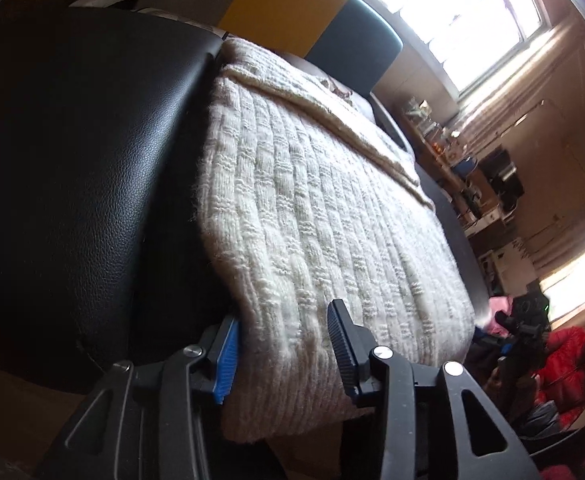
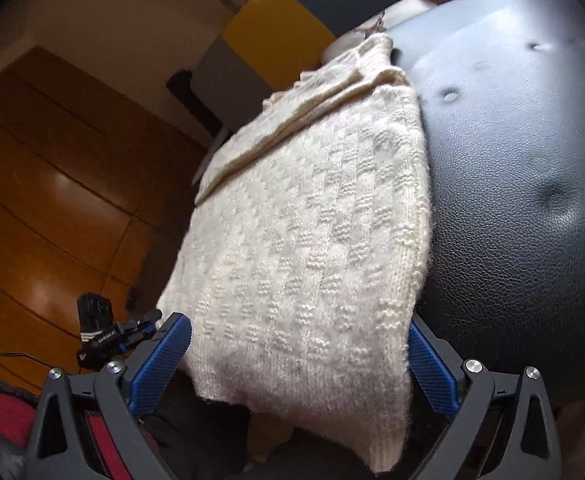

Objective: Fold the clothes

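Already the sweater [image 1: 324, 216] is lying part-folded on the seat [image 1: 92, 168], its 6 o'clock hem sitting between both spread, unclenched grippers [image 1: 282, 354] [image 2: 298, 360], awaiting another fold.

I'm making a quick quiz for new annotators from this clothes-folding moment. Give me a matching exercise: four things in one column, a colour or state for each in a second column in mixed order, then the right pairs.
Column one:
1. sweater
2. padded seat
3. left tool
4. floor

Column two:
A. shiny brown wood
B. cream, with a knitted check pattern
C. open, with the knit's hanging edge between its fingers
D. black, leather-like and dimpled

Pairs: 1-B, 2-D, 3-C, 4-A
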`<state>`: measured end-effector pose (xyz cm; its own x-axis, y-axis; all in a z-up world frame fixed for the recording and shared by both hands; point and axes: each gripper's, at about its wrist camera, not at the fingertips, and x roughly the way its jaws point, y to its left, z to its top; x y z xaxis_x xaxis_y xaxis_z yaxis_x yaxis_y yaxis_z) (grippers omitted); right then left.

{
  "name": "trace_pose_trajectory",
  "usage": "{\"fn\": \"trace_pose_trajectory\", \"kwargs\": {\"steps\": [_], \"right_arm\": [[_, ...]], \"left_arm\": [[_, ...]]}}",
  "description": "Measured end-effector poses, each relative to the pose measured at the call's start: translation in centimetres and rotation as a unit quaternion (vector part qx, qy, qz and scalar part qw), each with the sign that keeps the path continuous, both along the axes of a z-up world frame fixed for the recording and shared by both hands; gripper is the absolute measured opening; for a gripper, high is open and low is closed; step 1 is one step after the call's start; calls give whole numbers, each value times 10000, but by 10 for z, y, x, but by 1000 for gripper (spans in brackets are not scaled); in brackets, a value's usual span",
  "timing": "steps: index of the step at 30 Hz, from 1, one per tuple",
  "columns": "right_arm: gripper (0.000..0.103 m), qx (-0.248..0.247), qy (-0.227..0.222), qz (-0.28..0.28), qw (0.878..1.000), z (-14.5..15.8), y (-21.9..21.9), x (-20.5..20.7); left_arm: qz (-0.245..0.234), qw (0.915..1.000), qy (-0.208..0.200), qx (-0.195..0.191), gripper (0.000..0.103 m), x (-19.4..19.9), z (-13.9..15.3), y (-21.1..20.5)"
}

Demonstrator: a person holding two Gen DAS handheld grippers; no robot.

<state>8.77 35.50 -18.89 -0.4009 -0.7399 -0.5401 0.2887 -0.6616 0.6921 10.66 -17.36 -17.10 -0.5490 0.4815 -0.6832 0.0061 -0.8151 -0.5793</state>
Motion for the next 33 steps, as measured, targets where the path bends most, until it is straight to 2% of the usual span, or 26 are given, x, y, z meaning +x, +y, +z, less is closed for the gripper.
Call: {"fn": "trace_pose_trajectory", "kwargs": {"steps": [4, 6, 7, 8, 9, 10, 11, 12, 15, 16, 17, 18, 19, 21, 22, 25, 27, 28, 30, 31, 32, 33], "right_arm": [[103, 251, -28, 46, 9997, 3, -9, -2], [93, 443, -139, -93, 9989, 4, -10, -5], [77, 550, -161, -131, 9983, 5, -11, -5], [59, 609, -147, -105, 9980, 5, -10, -5], [50, 669, -133, -80, 9976, 5, -10, -4], [30, 728, -119, -54, 9973, 5, -10, -4], [18, 788, -105, -28, 9968, 5, -10, -4], [17, 847, -91, -3, 9964, 6, -10, -4], [20, 1025, -48, 74, 9947, 6, -10, -3], [25, 1084, -34, 100, 9940, 6, -10, -2], [37, 1143, -20, 125, 9934, 6, -10, -2], [46, 1203, -6, 151, 9926, 7, -10, -2], [62, 1262, 8, 176, 9919, 7, -10, -1], [62, 1380, 37, 228, 9902, 7, -9, -1], [59, 1556, 92, 263, 9874, 8, -12, 0], [39, 2490, 403, 415, 9668, 12, -30, 7], [37, 2734, 475, 521, 9593, 12, -34, 7], [44, 2785, 501, 601, 9573, 12, -36, 7], [68, 2656, 536, 859, 9587, 11, -41, 6], [93, 2549, 575, 1010, 9600, 10, -46, 7], [103, 2602, 629, 1110, 9571, 7, -55, 9], [103, 2870, 696, 1155, 9484, 5, -67, 13]], "left_arm": [[-85, 9998, -90, 176, 40, -2, -1, 1], [-71, 9996, -210, 161, 36, -6, -2, 1], [-60, 9996, -268, 80, 27, -8, -1, 2], [-32, 9995, -322, -28, 23, -10, -1, 3], [11, 9991, -382, -167, 16, -13, -1, 5], [5, 9988, -427, -228, 15, -15, -1, 6], [-37, 9985, -457, -283, 15, -17, -1, 7], [-110, 9979, -510, -379, 16, -21, 0, 9], [-140, 9972, -676, -303, 21, -26, -1, 8], [-121, 9970, -731, -212, 21, -27, -1, 6], [-129, 9969, -757, -186, 20, -28, -1, 5], [-177, 9967, -724, -308, 13, -28, 0, 5], [-215, 9967, -686, -390, 11, -28, -1, 5], [-236, 9970, -599, -427, 10, -26, -1, 5], [-249, 9971, -563, -448, 10, -25, -1, 6], [-338, 9971, -468, -498, 10, -24, 0, 7], [-426, 9971, -495, -387, 10, -25, -2, 4], [-480, 9969, -546, -307, 11, -27, -2, 6], [-509, 9970, -533, -247, 13, -28, -3, 6], [-521, 9970, -523, -221, 14, -28, -3, 5], [-592, 9965, -397, -425, 14, -26, -1, 11], [-670, 9953, -258, -656, 18, -23, 2, 18]]}}
